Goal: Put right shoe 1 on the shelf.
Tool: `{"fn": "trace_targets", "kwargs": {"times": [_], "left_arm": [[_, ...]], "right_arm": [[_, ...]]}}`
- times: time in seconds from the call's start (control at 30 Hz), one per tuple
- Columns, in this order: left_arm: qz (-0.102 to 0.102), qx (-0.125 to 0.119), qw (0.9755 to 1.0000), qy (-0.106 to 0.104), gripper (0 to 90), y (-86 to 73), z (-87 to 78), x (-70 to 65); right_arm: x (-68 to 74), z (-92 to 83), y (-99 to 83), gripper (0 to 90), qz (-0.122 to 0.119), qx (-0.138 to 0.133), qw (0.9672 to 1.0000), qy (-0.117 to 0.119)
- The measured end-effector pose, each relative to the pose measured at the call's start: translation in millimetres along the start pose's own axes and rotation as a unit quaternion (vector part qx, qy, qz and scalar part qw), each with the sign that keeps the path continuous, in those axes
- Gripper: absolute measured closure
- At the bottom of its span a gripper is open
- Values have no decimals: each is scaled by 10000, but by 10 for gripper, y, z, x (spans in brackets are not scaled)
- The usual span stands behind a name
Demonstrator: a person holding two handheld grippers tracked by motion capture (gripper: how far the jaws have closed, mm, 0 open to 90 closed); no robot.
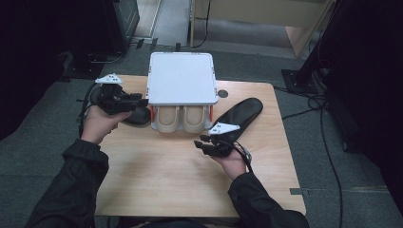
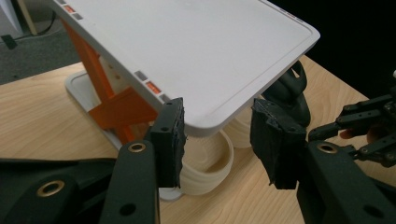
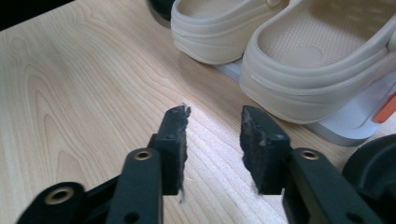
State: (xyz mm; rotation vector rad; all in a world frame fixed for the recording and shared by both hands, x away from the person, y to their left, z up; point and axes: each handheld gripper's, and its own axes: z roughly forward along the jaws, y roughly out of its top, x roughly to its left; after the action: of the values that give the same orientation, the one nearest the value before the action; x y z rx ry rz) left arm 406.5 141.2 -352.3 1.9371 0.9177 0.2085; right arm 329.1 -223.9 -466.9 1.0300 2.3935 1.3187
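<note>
A white shoe rack [image 1: 180, 78] with orange struts [image 2: 121, 107] stands at the back of the wooden table [image 1: 157, 171]. Two cream clogs [image 1: 168, 118] [image 1: 195, 118] sit on its lower shelf, heels toward me. My left gripper [image 1: 139, 101] is at the rack's left front corner, open; the corner of the top shelf [image 2: 196, 51] shows just beyond its empty jaws [image 2: 217, 128]. My right gripper [image 1: 200, 141] hovers open over bare wood in front of the clogs [image 3: 317, 60], with nothing between its pads [image 3: 212, 128].
A long black shoe [image 1: 240, 114] lies to the right of the rack, behind my right hand. Another black shoe [image 1: 135, 116] lies under my left gripper, beside the rack. Cables cross the dark floor on the right.
</note>
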Motion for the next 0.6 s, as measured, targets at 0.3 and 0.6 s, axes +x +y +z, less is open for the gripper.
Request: {"fn": "trace_targets", "kwargs": {"times": [0.3,0.6], "left_arm": [[-245,-11,9992,330,514,-297,-220,112],[-515,80,9976,462,519,-538,-126,236]], "right_arm": [[-81,-103,-28,551,91,-69,9997,197],[-163,-92,-50,576,183,-76,9998,62]]}}
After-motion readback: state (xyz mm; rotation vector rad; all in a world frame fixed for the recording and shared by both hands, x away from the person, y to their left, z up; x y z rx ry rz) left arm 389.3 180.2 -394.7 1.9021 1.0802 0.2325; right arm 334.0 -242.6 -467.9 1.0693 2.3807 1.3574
